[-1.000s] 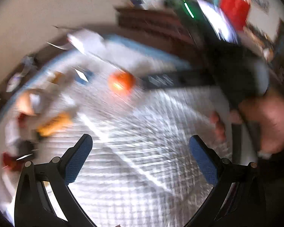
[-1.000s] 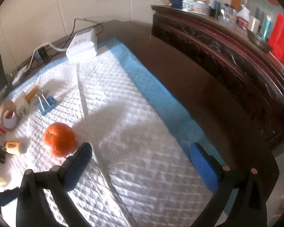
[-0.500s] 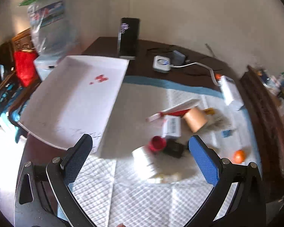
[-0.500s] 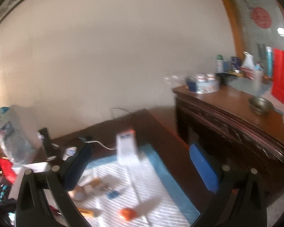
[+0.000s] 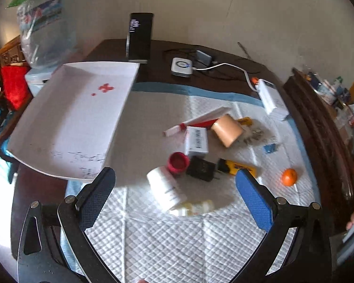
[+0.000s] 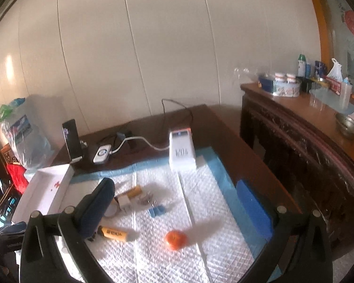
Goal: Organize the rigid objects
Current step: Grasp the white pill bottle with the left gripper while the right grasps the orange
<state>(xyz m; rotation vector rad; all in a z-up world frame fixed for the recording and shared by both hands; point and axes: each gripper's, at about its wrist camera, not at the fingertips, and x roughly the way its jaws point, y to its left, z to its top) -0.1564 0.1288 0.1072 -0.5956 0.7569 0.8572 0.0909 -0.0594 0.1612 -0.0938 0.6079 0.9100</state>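
**Both grippers empty above the clutter, tray waiting at the side**

The left gripper (image 5: 174,202) hangs high over the quilted white pad (image 5: 167,235) with its blue-padded fingers (image 5: 252,200) spread wide and nothing between them. From this height it looks down on the whole pile at once, which suits choosing a first item rather than grasping one. The right gripper (image 6: 174,212) is likewise spread wide and holds nothing; it points across the desk (image 6: 207,122) toward the wall.

The rigid objects lie in a loose cluster near the middle of the pad: a white bottle (image 5: 166,189) on its side, a red cap (image 5: 178,162) touching a black plug adapter (image 5: 201,168), a white barcoded box (image 5: 197,140), a tan roll (image 5: 227,131), a red-and-white tube (image 5: 195,121) and a yellow-and-black cylinder (image 5: 238,166). A small blue clip (image 5: 270,148) and an orange (image 5: 289,176) sit apart toward the pad's right edge.

The white tray (image 5: 66,118), marked with a red cross, sits on the left with one end overhanging the desk edge. It is bare inside, so it is probably the destination, and sorting has not yet begun. Its place just beside the pile keeps each carry short for the left gripper.

A phone (image 5: 139,37) stands propped at the back, and a white power bank (image 6: 181,151) with its cable lies on the far corner of the pad, out of the working area.

The bottle lies nearest the left gripper, making it a likely first pick; being round, it may roll if nudged.
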